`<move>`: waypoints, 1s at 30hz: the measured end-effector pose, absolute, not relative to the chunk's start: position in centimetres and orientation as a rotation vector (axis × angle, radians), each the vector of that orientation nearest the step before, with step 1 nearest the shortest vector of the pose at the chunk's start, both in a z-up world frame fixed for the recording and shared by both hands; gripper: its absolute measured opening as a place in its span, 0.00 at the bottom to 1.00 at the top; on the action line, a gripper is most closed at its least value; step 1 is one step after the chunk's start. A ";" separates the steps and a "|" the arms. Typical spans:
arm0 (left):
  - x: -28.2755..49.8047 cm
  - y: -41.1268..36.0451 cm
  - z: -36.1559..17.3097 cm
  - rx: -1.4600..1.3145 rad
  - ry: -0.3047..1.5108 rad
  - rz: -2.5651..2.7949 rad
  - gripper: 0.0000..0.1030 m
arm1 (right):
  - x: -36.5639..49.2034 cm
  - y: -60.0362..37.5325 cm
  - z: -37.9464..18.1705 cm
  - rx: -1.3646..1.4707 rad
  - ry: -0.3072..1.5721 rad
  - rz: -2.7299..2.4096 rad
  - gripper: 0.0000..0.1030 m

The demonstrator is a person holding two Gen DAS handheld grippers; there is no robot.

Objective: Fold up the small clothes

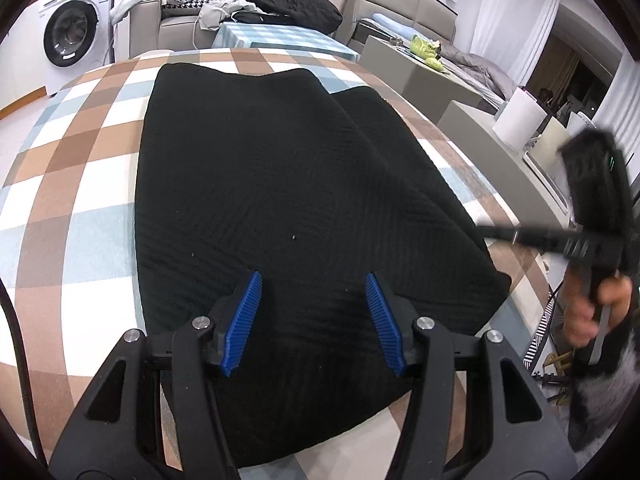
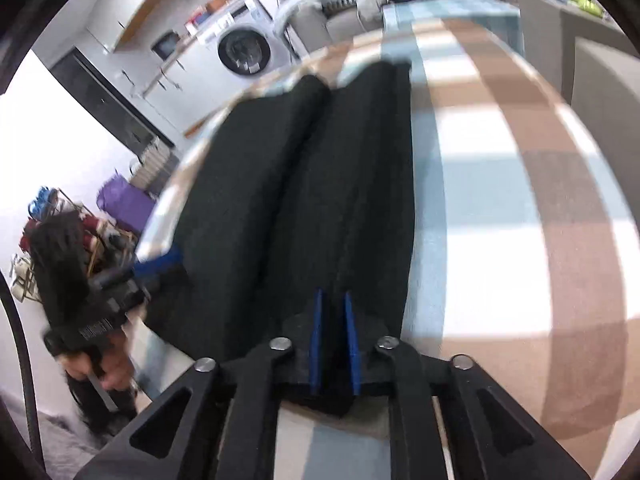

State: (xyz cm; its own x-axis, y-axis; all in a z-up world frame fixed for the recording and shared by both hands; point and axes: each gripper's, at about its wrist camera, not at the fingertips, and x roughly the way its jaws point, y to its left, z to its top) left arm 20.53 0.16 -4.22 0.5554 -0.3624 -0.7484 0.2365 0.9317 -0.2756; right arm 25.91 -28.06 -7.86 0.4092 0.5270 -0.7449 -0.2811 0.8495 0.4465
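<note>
A black ribbed garment lies flat on the checked tablecloth, with a long crease running away from me along its right side. My left gripper hovers over the garment's near hem, blue pads wide apart and nothing pinched between them. At the garment's right edge a hand holds my right gripper. In the right wrist view the right gripper stands over the near end of the garment, with a narrow gap between its pads and no cloth squeezed. The left gripper shows blurred at the left.
Beyond the table are a washing machine, a sofa with a black clothing pile and a small table under a blue checked cloth. A white roll stands on grey furniture to the right, close to the table's edge.
</note>
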 end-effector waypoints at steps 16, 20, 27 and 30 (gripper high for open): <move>20.0 6.0 -3.9 -0.261 0.893 -0.243 0.50 | 35.4 -19.9 -6.6 0.224 0.952 0.600 0.08; 20.4 6.9 -4.2 -0.270 0.903 -0.217 0.51 | 32.9 -21.7 -4.9 0.152 0.908 0.477 0.08; 20.2 6.9 -5.3 -0.271 0.934 -0.205 0.51 | 34.0 -23.8 -8.1 0.254 1.051 0.516 0.22; 19.7 7.1 -5.7 -0.277 0.943 -0.201 0.51 | 31.1 -25.0 -7.3 0.309 1.040 0.601 0.42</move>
